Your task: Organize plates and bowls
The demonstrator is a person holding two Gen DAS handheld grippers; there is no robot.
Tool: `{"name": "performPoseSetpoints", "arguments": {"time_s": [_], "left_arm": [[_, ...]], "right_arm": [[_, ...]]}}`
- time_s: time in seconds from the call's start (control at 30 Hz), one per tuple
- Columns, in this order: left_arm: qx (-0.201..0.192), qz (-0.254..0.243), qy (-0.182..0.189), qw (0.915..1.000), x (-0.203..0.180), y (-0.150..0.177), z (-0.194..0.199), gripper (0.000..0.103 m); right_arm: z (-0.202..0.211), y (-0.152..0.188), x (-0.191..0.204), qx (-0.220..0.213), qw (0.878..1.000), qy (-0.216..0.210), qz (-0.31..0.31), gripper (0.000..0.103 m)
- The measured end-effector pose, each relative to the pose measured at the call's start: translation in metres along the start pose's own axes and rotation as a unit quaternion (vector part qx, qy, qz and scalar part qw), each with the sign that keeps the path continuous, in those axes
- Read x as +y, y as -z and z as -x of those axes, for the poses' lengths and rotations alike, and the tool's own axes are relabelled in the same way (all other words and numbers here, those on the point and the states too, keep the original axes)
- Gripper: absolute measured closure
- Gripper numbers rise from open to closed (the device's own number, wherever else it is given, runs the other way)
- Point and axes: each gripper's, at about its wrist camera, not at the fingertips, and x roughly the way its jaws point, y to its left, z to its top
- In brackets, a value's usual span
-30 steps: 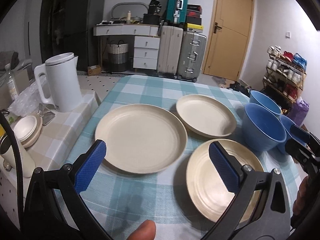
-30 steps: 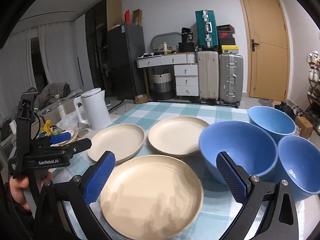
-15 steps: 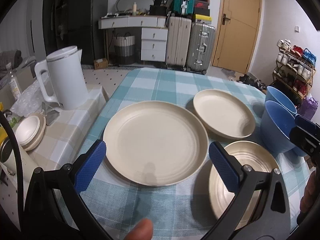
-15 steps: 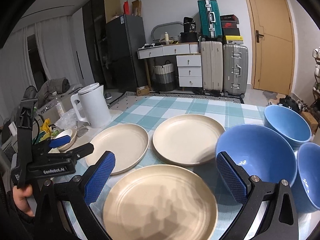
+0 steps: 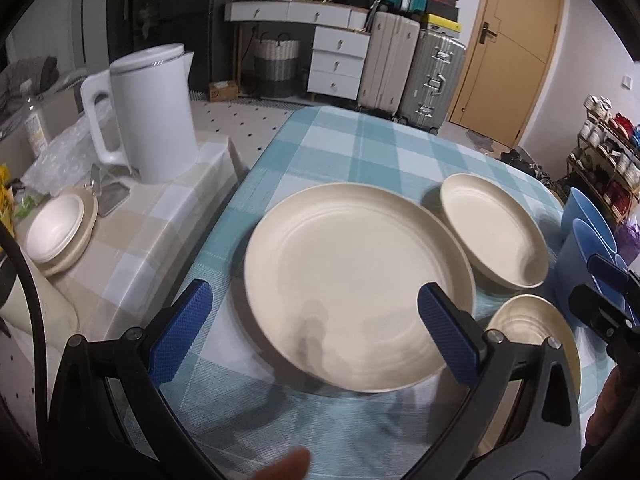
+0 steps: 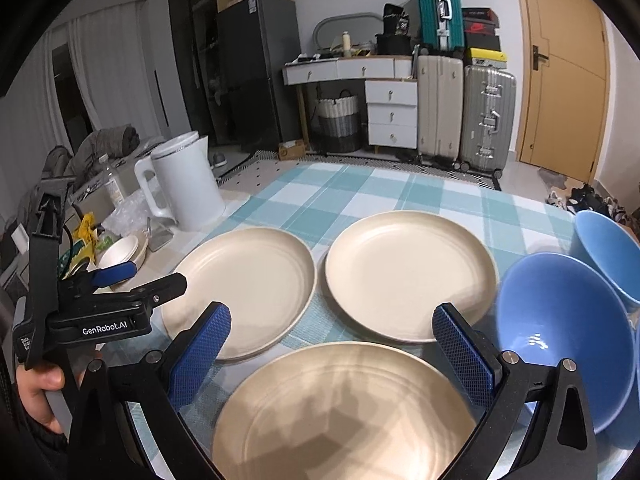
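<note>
Three cream plates lie on the teal checked table (image 6: pixel 360 188). The left plate (image 5: pixel 356 284) (image 6: pixel 244 284) lies just ahead of my open left gripper (image 5: pixel 316 332), whose jaws stand wide above its near rim. The far plate (image 6: pixel 408 272) (image 5: pixel 496 232) lies behind. The near plate (image 6: pixel 348 412) (image 5: pixel 536 340) lies under my open, empty right gripper (image 6: pixel 332 356). Blue bowls stand at the right: one close (image 6: pixel 560 328), one behind it (image 6: pixel 608 248); in the left wrist view they (image 5: pixel 580 248) are partly hidden by the right gripper.
A white kettle (image 5: pixel 148 112) (image 6: pixel 184 184) stands on a beige checked side surface (image 5: pixel 132 236) left of the table, with small cream dishes (image 5: pixel 56 232) and bubble wrap. Suitcases, drawers and a door are far behind. A shoe rack (image 5: pixel 608 164) stands at the right.
My left gripper has moved forward and left, so the left plate is now centred between its jaws. My right gripper has moved forward over the near plate. Both stayed open.
</note>
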Motion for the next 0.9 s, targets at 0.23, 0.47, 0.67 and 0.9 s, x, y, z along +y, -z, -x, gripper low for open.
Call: {"name": "performPoseSetpoints", "arguments": {"time_s": [0.23, 0.47, 0.67, 0.9], "left_arm": [[0.021, 0.017, 0.0, 0.9996, 0.022, 0.004, -0.02, 0.001], [0.043, 0.028, -0.008, 0.9987, 0.034, 0.009, -0.039, 0.004], [0.053, 0.033, -0.014, 0.998, 0.038, 0.013, -0.05, 0.006], [0.064, 0.034, -0.016, 0.9972, 0.039, 0.016, -0.058, 0.015]], "right_arm": [[-0.029, -0.004, 0.01, 0.029, 0.999, -0.022, 0.001, 0.0], [-0.059, -0.007, 0.019, 0.054, 0.998, -0.036, 0.001, 0.009], [-0.087, -0.008, 0.024, 0.079, 0.996, -0.036, 0.002, 0.017], [-0.108, -0.006, 0.025, 0.099, 0.994, -0.04, 0.002, 0.029]]}}
